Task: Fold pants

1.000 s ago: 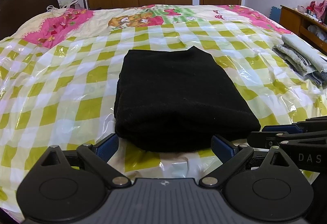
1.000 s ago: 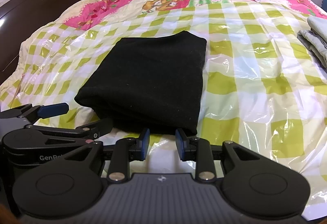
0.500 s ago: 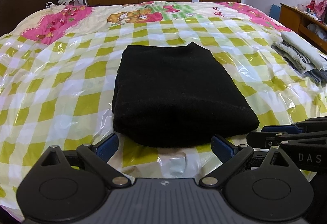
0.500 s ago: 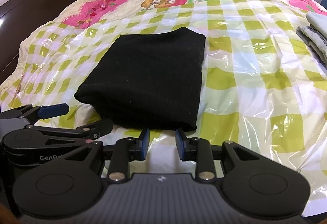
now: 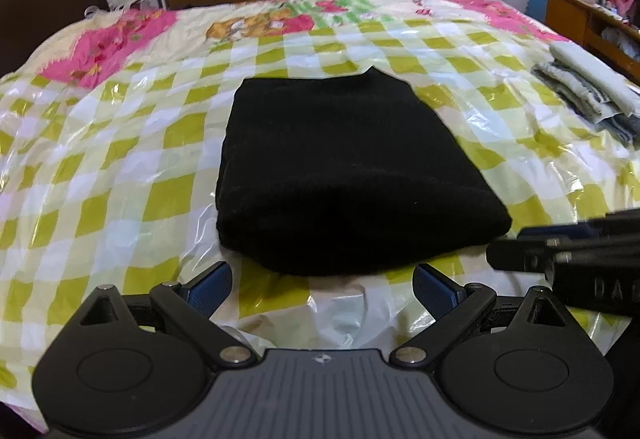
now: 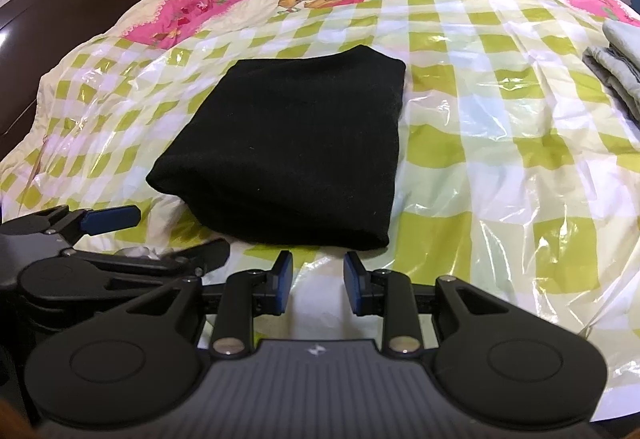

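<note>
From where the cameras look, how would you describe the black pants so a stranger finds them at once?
Start at the big bed with the yellow-and-white checked cover. In its middle lies a flat folded rectangle, the black pants. Unlike the pale grey-green stack of folded clothes at the bed's right edge, it is plain black and lies alone.

Two black hand-held grippers with blue finger pads

The left hand-held gripper (image 5: 322, 289), at the bottom of its own view, has a ribbed grey centre plate with a small emblem, two round black discs, angled black link arms with silver screws, and blue textured fingertips (image 5: 434, 289). The right hand-held gripper (image 6: 317, 283) is built alike; in the left view its side at right shows pale lettering, partly readable.
</note>
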Demonstrator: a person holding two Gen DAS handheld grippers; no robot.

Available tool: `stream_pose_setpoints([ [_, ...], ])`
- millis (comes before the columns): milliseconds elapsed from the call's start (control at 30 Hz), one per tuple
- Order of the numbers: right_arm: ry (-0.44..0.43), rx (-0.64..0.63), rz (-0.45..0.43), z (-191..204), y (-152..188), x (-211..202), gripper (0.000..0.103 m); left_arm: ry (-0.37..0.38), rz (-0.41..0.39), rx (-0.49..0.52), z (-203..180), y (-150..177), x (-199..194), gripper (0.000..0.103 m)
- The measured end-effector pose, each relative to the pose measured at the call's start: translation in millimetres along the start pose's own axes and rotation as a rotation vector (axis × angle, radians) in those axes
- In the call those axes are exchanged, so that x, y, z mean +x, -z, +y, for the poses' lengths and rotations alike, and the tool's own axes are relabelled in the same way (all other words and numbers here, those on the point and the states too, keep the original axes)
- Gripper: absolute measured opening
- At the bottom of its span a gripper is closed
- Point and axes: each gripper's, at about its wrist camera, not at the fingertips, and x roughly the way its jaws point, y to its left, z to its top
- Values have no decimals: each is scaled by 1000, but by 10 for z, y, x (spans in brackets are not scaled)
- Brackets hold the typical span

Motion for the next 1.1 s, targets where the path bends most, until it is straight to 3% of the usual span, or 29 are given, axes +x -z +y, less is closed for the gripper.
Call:
stream_pose_setpoints([
  [167, 5, 28, -31, -71, -45, -56, 32, 4, 11, -7, 16, -1, 22, 103],
  [467, 17, 5, -8, -60, 16, -25, 36, 24, 24, -55, 104, 6, 33, 103],
  [1100, 17, 17, 18, -113, 43, 21, 49, 39, 26, -56, 97, 11, 44, 103],
])
